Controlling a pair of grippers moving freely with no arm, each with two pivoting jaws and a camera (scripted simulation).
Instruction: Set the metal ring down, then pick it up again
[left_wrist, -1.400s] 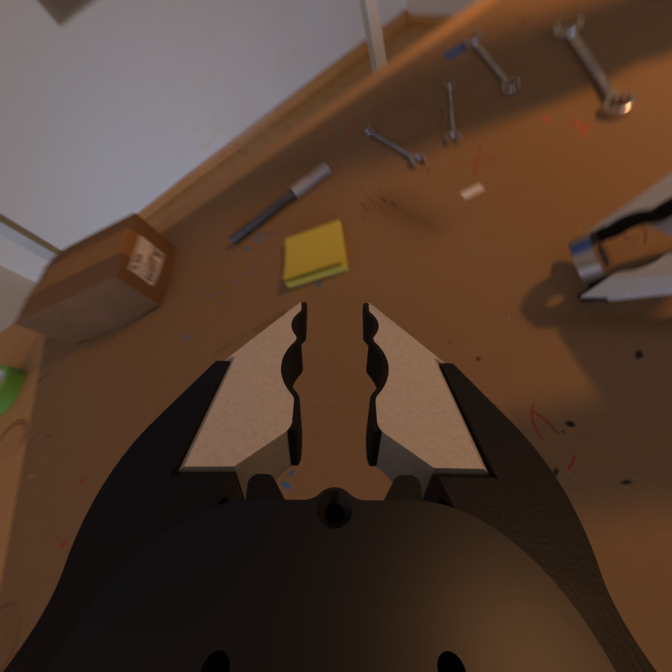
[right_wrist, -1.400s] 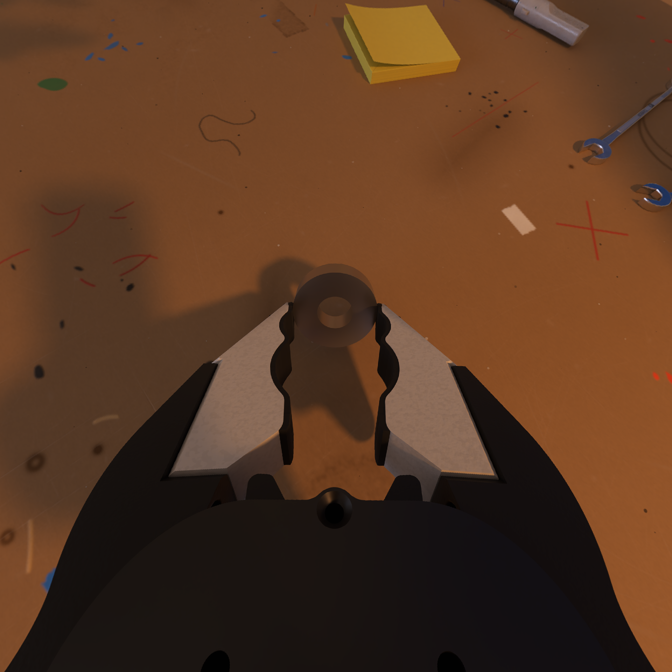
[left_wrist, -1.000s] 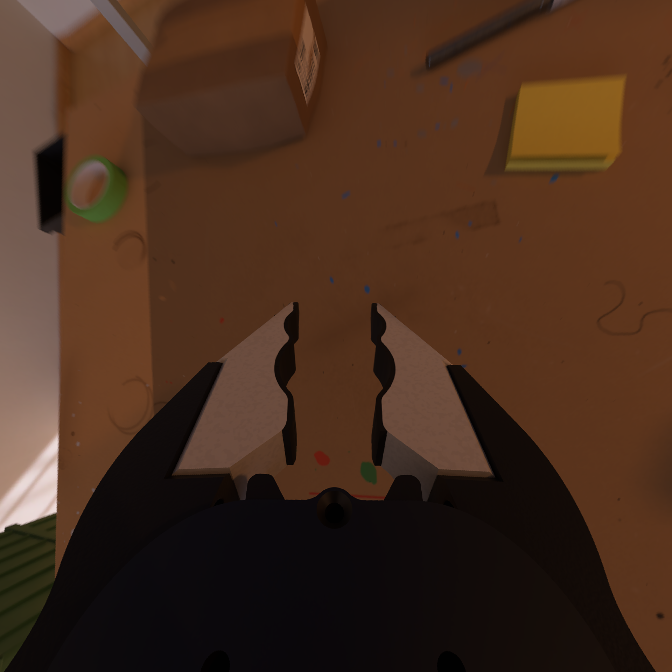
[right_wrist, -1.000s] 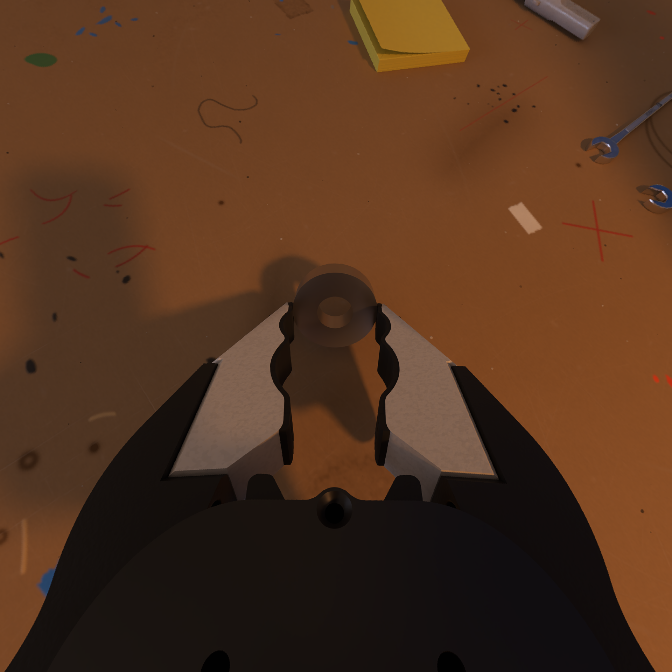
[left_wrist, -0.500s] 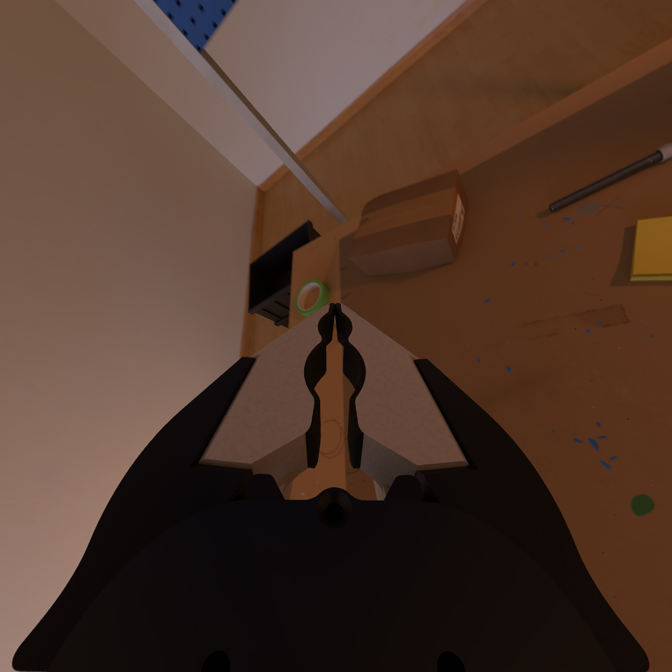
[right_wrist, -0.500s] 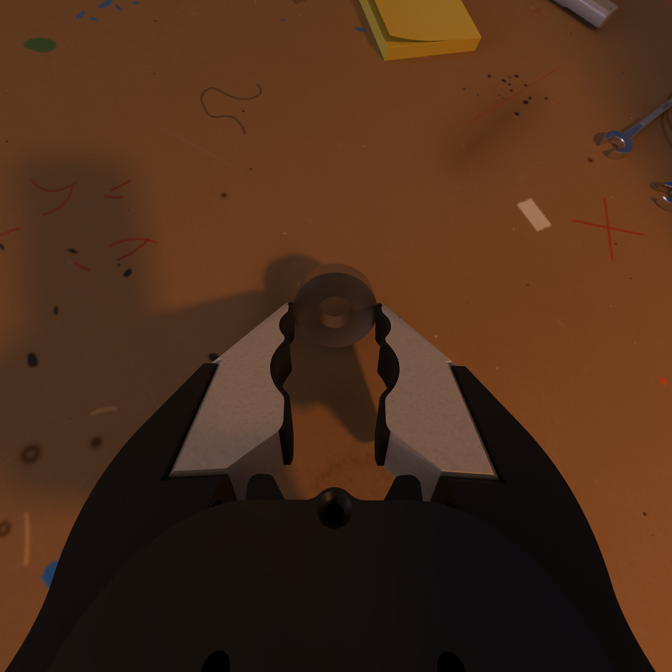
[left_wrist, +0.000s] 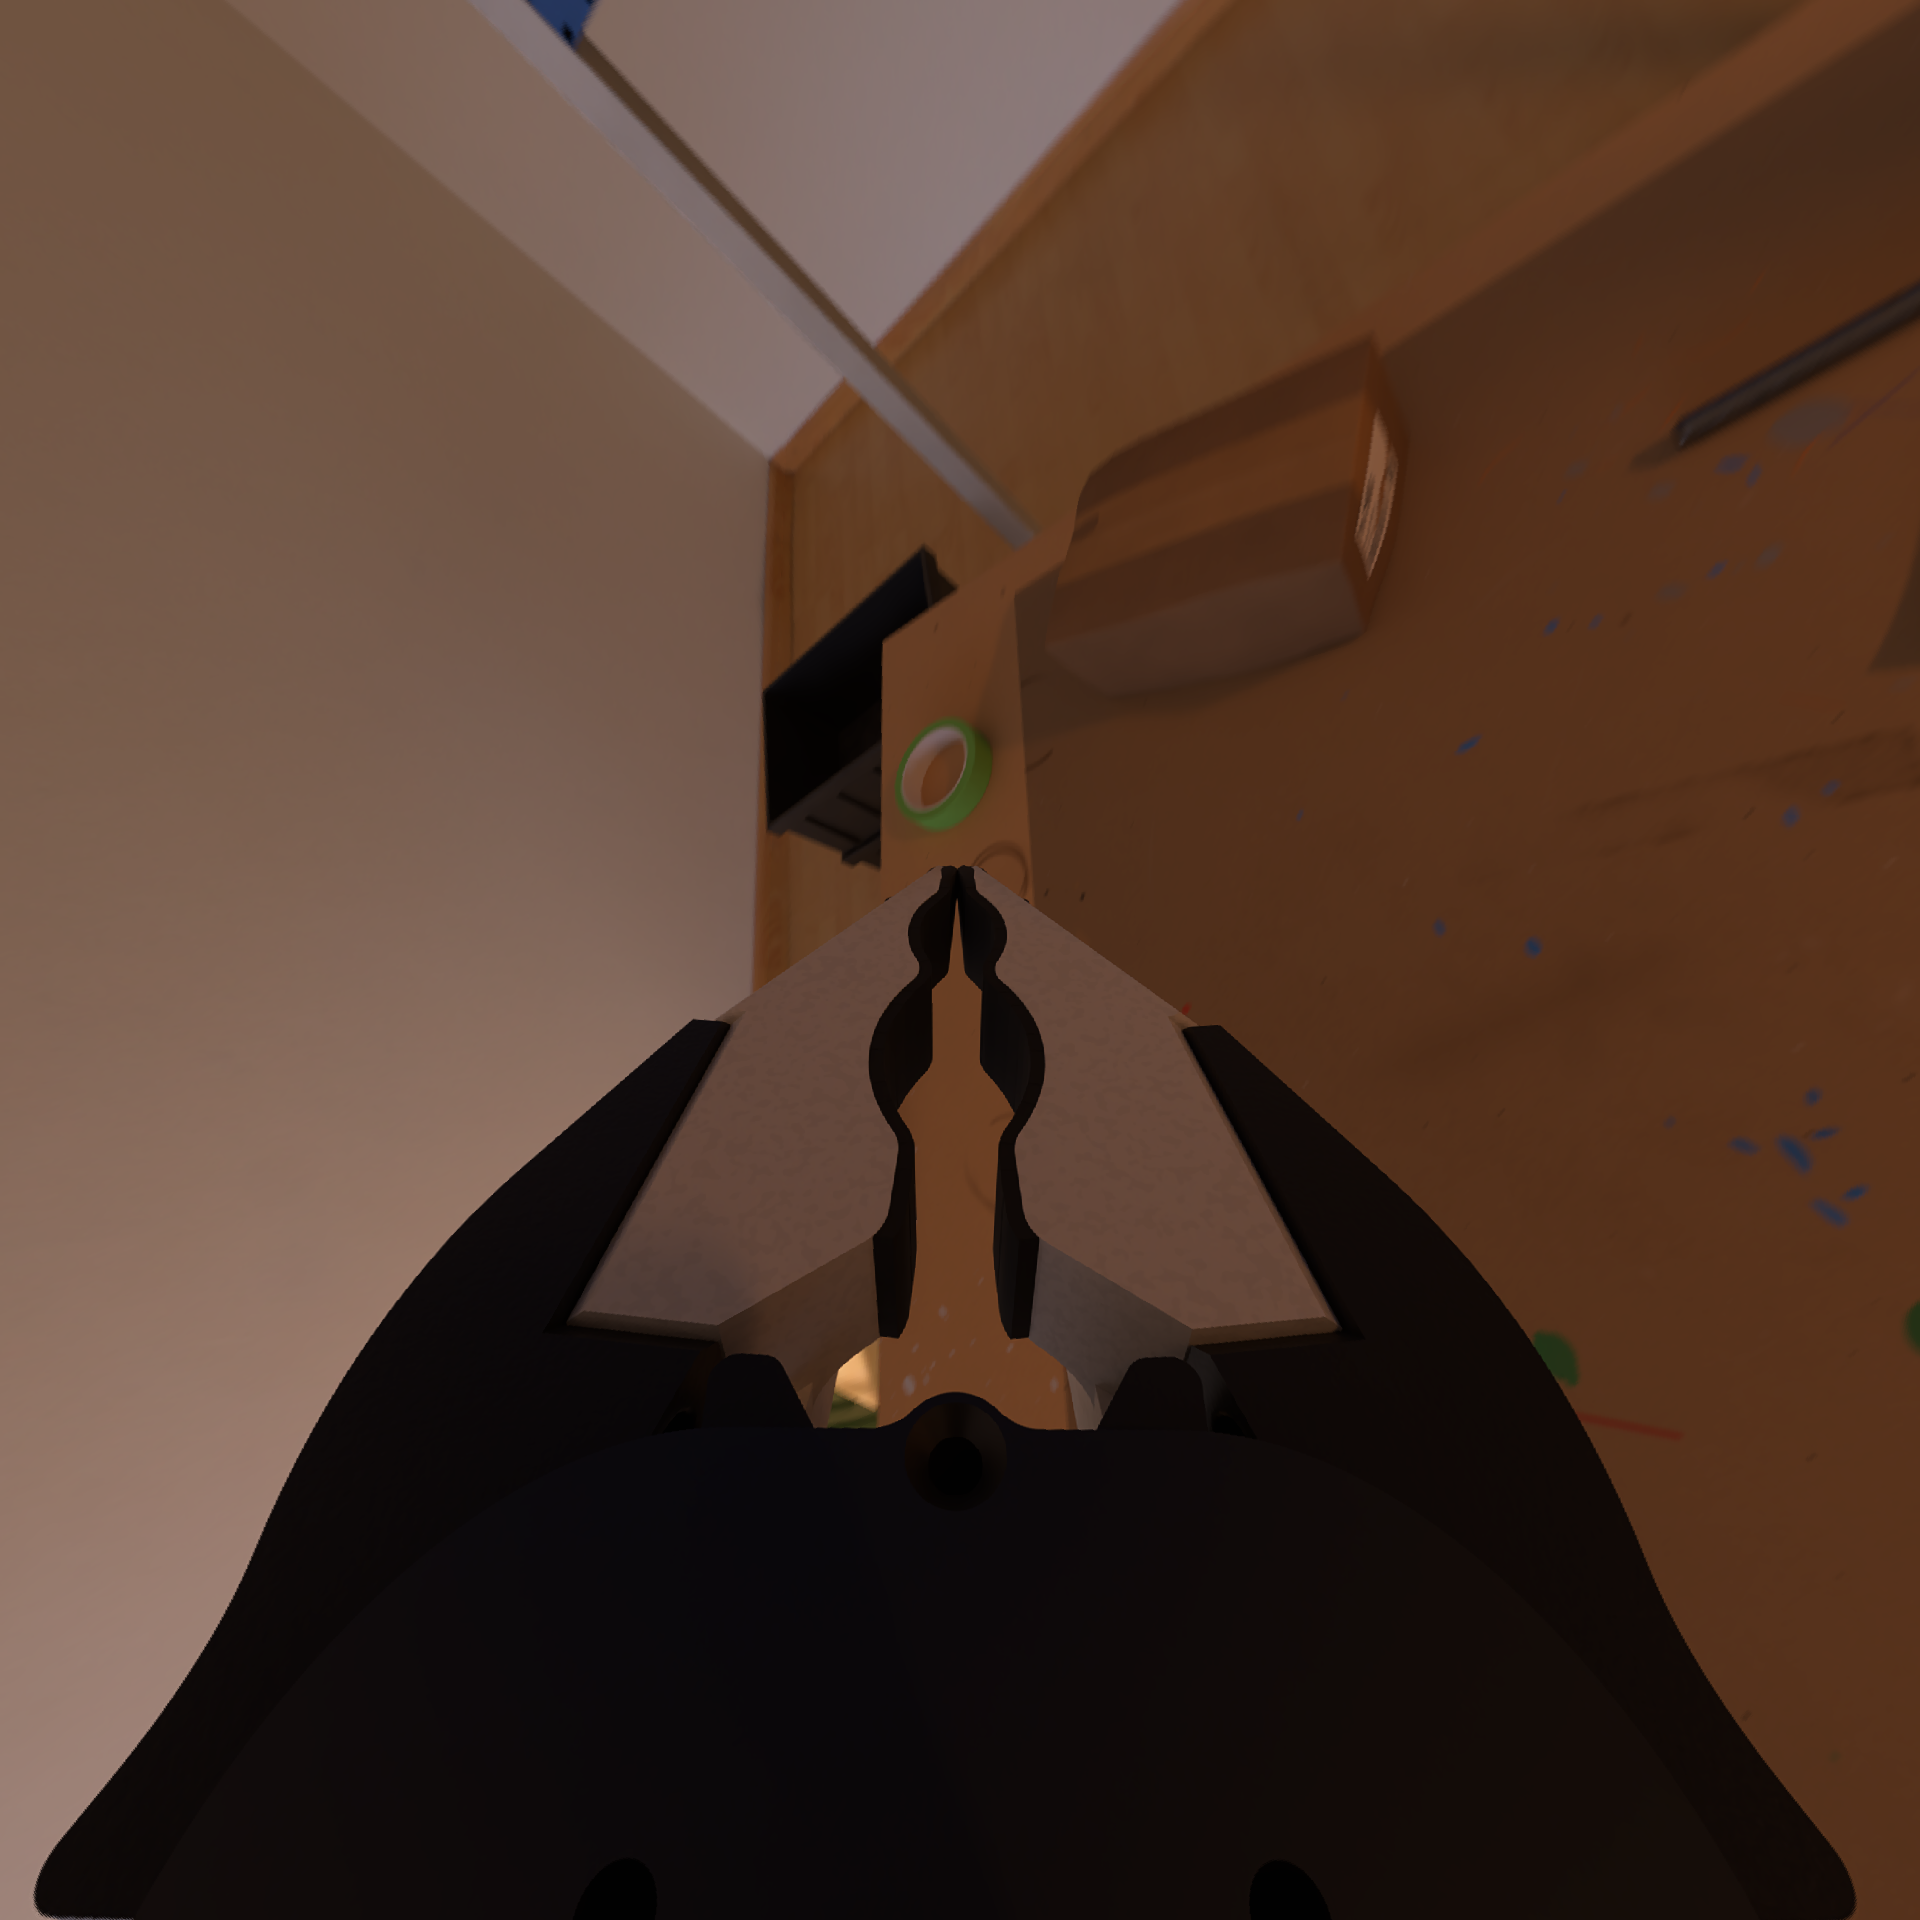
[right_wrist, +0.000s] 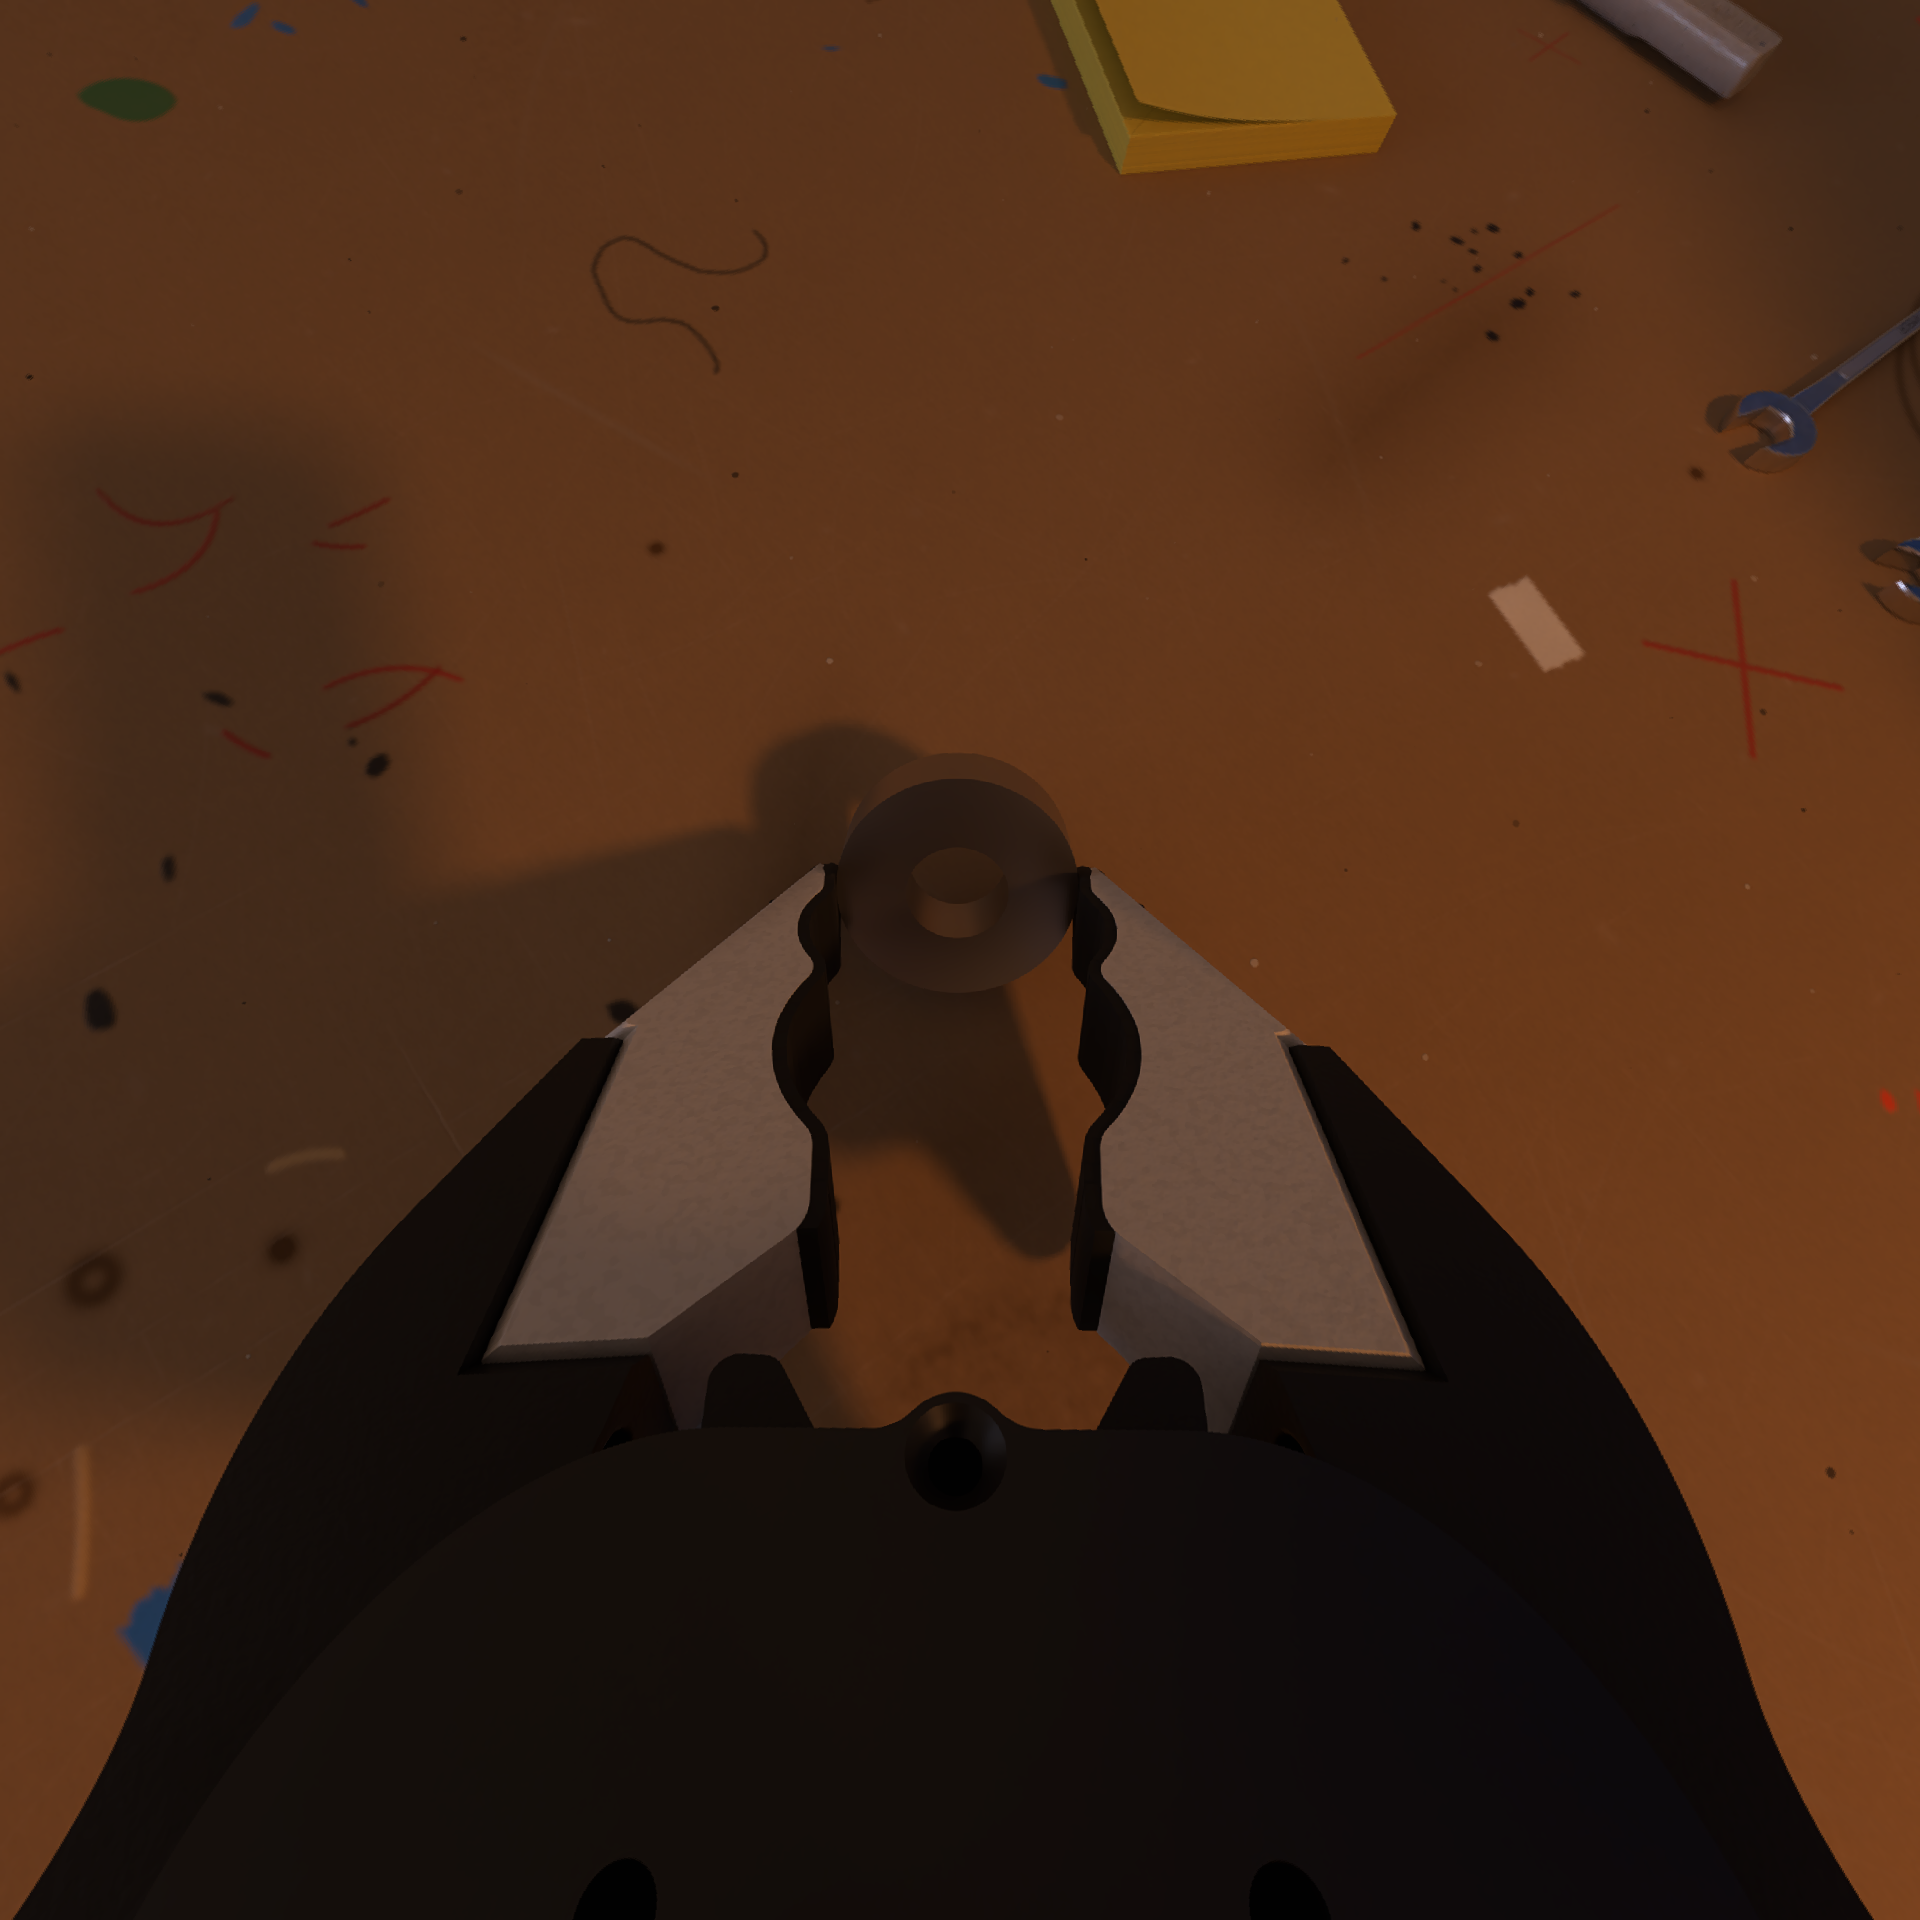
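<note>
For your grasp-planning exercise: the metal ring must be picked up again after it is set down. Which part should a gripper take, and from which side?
Grip the metal ring across its curved outer rim, as the right gripper does now: fingertips on opposite sides, the flat face with its hole toward the camera. The round rim probably seats well between them.

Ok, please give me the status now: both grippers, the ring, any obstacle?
Right gripper shut on metal ring, above the bench. Left gripper shut, empty. Nothing under the ring.
</note>
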